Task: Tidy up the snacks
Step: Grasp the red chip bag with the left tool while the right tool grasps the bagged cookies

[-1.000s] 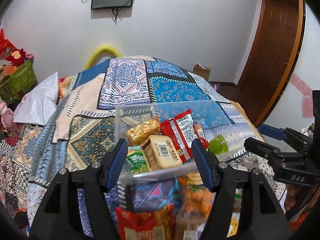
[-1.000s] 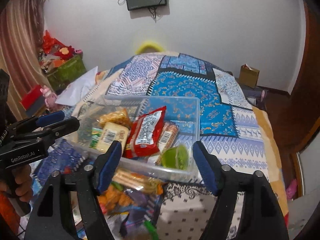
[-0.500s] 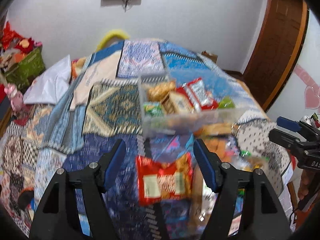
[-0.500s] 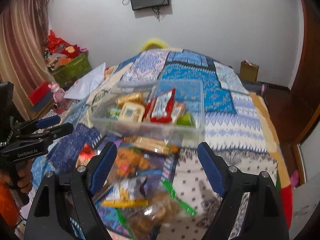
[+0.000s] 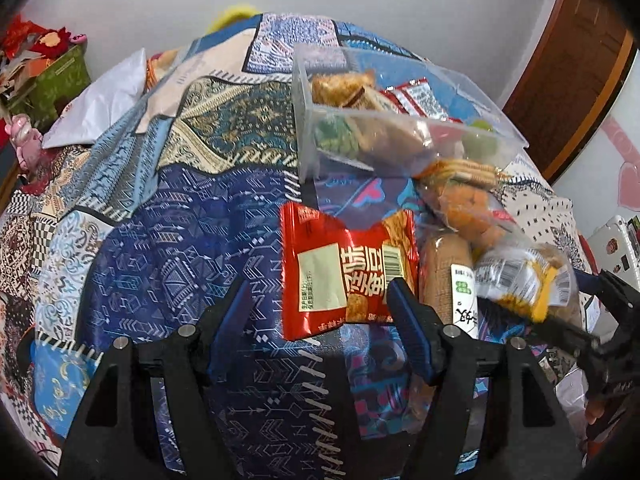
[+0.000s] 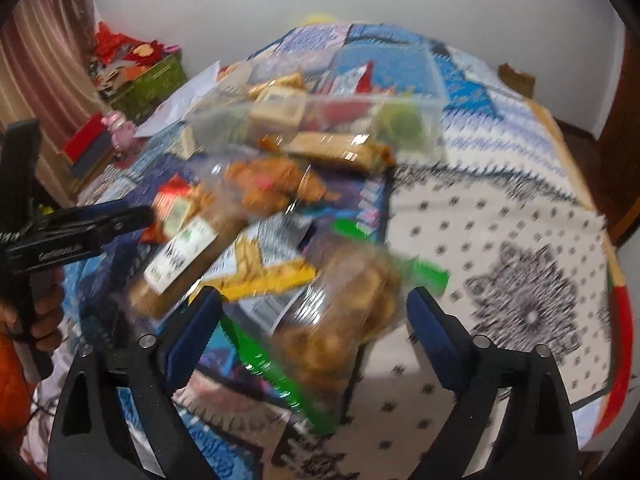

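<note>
A clear plastic bin (image 5: pixel 308 92) holding several snack packs sits on the patterned bedspread; it also shows in the right wrist view (image 6: pixel 424 80). Loose snacks lie in front of it: a red packet (image 5: pixel 340 276), a brown roll with a white label (image 5: pixel 444 264), a yellow and white packet (image 5: pixel 520 276) and an orange snack bag (image 5: pixel 464 204). My left gripper (image 5: pixel 320 308) is open and empty just short of the red packet. My right gripper (image 6: pixel 312 312) is open and empty, its jaws either side of a clear bag of brown snacks (image 6: pixel 344 312).
The bedspread (image 5: pixel 168 272) covers the whole surface. A white pillow (image 5: pixel 100 100) and a green box (image 5: pixel 60 80) lie far left. A brown door (image 5: pixel 568 52) stands at right. The right wrist view is blurred.
Both grippers have pulled back from the bin and dropped toward the loose snacks in front of it. The bin now sits farther away.
</note>
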`<state>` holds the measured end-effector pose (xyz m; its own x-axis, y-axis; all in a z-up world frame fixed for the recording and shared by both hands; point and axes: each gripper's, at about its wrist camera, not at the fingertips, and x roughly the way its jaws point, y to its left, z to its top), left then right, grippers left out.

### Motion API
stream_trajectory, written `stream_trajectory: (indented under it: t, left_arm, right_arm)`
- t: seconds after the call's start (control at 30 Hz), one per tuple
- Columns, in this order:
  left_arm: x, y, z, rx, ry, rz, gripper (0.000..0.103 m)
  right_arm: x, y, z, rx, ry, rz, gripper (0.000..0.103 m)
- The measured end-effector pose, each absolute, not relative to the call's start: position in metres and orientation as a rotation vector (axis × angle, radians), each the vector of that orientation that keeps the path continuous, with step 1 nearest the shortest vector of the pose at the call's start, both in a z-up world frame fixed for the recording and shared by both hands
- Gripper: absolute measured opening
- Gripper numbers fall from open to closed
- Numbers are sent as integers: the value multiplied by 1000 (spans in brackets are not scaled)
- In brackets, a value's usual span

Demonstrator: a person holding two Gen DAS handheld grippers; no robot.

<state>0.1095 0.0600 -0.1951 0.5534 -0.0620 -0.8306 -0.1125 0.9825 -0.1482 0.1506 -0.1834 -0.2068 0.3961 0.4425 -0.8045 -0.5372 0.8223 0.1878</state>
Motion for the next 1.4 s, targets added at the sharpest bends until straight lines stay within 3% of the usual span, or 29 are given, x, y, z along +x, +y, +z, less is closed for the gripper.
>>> stream_trajectory:
  t: [0.77,1.17,1.2,1.27,1.4]
  left_arm:
    - [152,42,-216,-185,982,18,75]
    - [147,41,-213,-158,944,21,60]
    - [146,40,-212,-154,941,23,59]
    - [144,41,-210,-150,934,27,58]
    - [138,46,-204,-161,919,31,57]
  right_arm:
    - [172,-181,-218,-35,1031,595,98]
    - [192,-189,-214,67,1033,569,97]
    - [194,-189,-214,59,1030,555,95]
    - [198,-189,-217,51,1041,547,79]
    - [196,-192,-216,26,1031,543,58]
